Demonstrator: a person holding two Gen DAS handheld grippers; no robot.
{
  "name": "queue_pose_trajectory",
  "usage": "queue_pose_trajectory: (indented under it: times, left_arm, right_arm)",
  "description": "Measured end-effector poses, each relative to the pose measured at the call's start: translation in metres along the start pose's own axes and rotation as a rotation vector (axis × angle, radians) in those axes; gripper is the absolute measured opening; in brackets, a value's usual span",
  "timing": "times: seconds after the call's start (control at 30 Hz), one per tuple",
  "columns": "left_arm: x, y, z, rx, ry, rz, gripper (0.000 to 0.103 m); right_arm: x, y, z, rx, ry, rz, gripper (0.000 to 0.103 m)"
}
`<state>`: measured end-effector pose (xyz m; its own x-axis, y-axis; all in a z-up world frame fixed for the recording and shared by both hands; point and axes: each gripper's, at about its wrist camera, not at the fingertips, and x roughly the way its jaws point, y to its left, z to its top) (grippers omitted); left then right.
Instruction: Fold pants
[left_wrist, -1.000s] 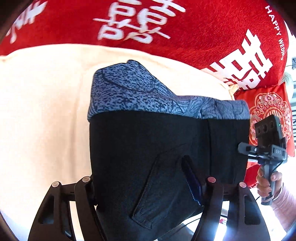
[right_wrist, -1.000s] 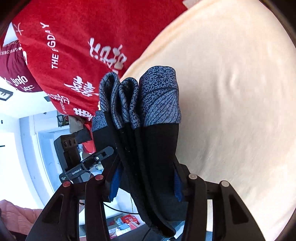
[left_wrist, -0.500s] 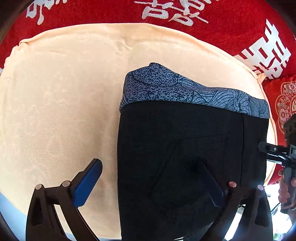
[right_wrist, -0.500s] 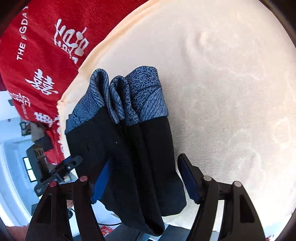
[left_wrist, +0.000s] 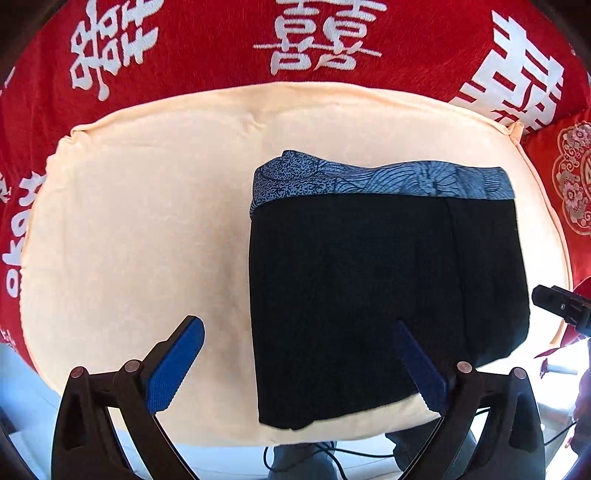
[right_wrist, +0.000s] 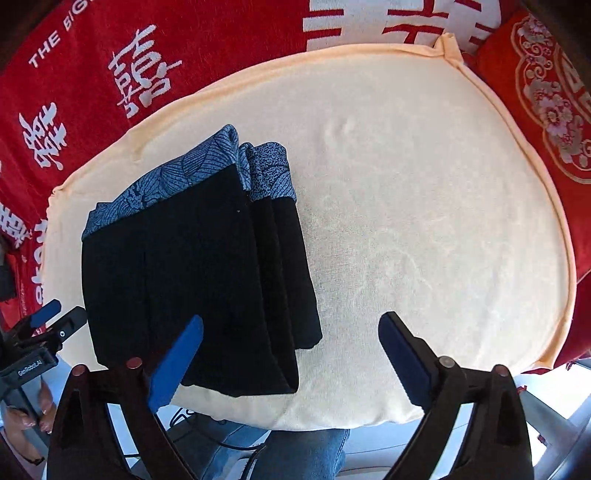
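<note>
The black pants (left_wrist: 384, 291) with a blue patterned waistband lie folded in a stack on the cream cushion (left_wrist: 140, 229). They also show in the right wrist view (right_wrist: 195, 273), on the cushion's (right_wrist: 424, 206) left half. My left gripper (left_wrist: 299, 365) is open and empty, held above the stack's near edge. My right gripper (right_wrist: 291, 358) is open and empty, above the stack's right near corner. Each gripper shows at the edge of the other's view.
A red cloth with white characters (left_wrist: 317, 40) covers the surface behind and around the cushion. A red embroidered pillow (right_wrist: 546, 92) lies at the right. The person's jeans-clad legs (right_wrist: 306, 454) and cables show below the cushion's near edge.
Both grippers were shut on the folded pants a second ago. They set the stack down on the cushion, opened, and pulled back towards me.
</note>
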<state>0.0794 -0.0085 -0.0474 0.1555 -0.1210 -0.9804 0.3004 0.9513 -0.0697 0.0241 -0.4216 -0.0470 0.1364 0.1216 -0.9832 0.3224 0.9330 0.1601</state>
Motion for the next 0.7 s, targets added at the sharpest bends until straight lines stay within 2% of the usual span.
queue_pose_trajectory:
  times: [0.1, 0.3, 0.53, 0.7]
  left_arm:
    - [-0.016, -0.004, -0.006, 0.015, -0.002, 0.024, 0.103]
    - [-0.043, -0.017, -0.013, 0.047, 0.003, 0.021, 0.103]
    - [-0.072, -0.020, -0.026, 0.089, 0.012, 0.011, 0.103]
    - [-0.084, -0.021, -0.036, 0.120, 0.032, -0.001, 0.103]
  right_arm:
    - [-0.015, 0.016, -0.010, -0.023, -0.004, -0.012, 0.098]
    - [-0.033, 0.046, -0.029, -0.048, 0.039, -0.007, 0.098]
    - [-0.059, 0.064, -0.043, -0.016, 0.061, 0.025, 0.098]
    - [-0.075, 0.072, -0.050, -0.005, 0.058, 0.006, 0.098]
